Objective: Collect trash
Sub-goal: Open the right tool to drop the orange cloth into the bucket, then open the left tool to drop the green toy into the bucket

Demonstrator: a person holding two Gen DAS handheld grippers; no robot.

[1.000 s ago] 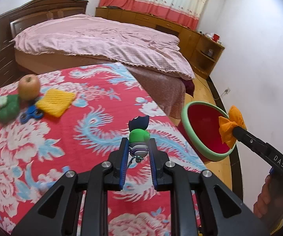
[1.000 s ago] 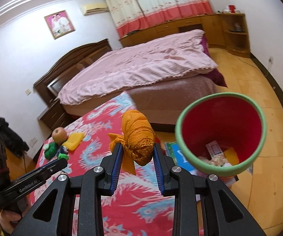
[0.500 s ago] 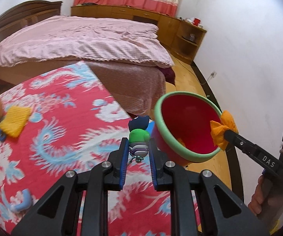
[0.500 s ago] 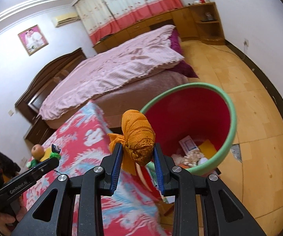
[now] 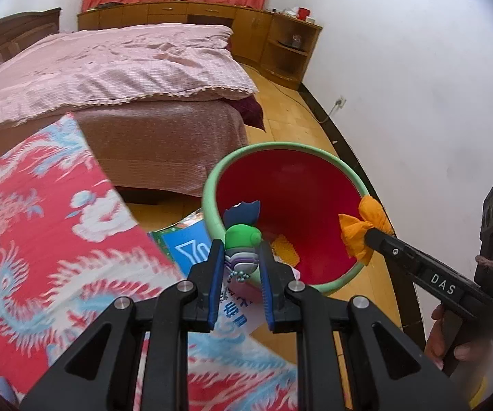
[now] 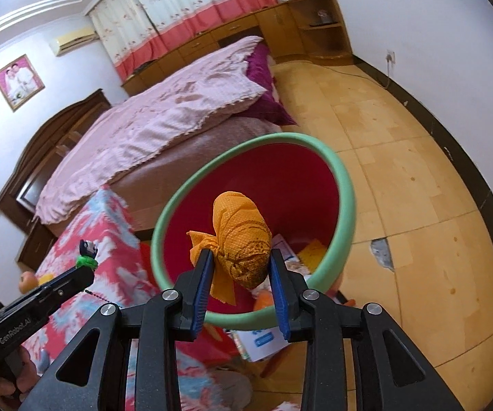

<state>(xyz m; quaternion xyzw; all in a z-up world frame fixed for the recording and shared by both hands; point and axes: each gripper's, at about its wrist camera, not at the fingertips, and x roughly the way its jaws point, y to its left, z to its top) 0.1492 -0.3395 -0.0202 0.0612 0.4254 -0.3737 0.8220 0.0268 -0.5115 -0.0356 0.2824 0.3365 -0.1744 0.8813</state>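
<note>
Hanging over the red bin (image 6: pixel 318 178) with its green rim, an orange cloth bundle (image 6: pixel 243 239) is seen between the parting jaws of the right gripper (image 6: pixel 241 274), the pads barely touching it. A small green toy figure (image 5: pixel 243 239) is clamped tight in the left gripper (image 5: pixel 241 267), above the bin's near rim beside the floral cover (image 5: pixel 40 239).

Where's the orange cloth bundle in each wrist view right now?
Left wrist: orange bundle at right, on the right gripper's tip by the bin's far rim.
Right wrist: bundle at center between opening fingers.
Shared landmark: green-rimmed red bin.
</note>
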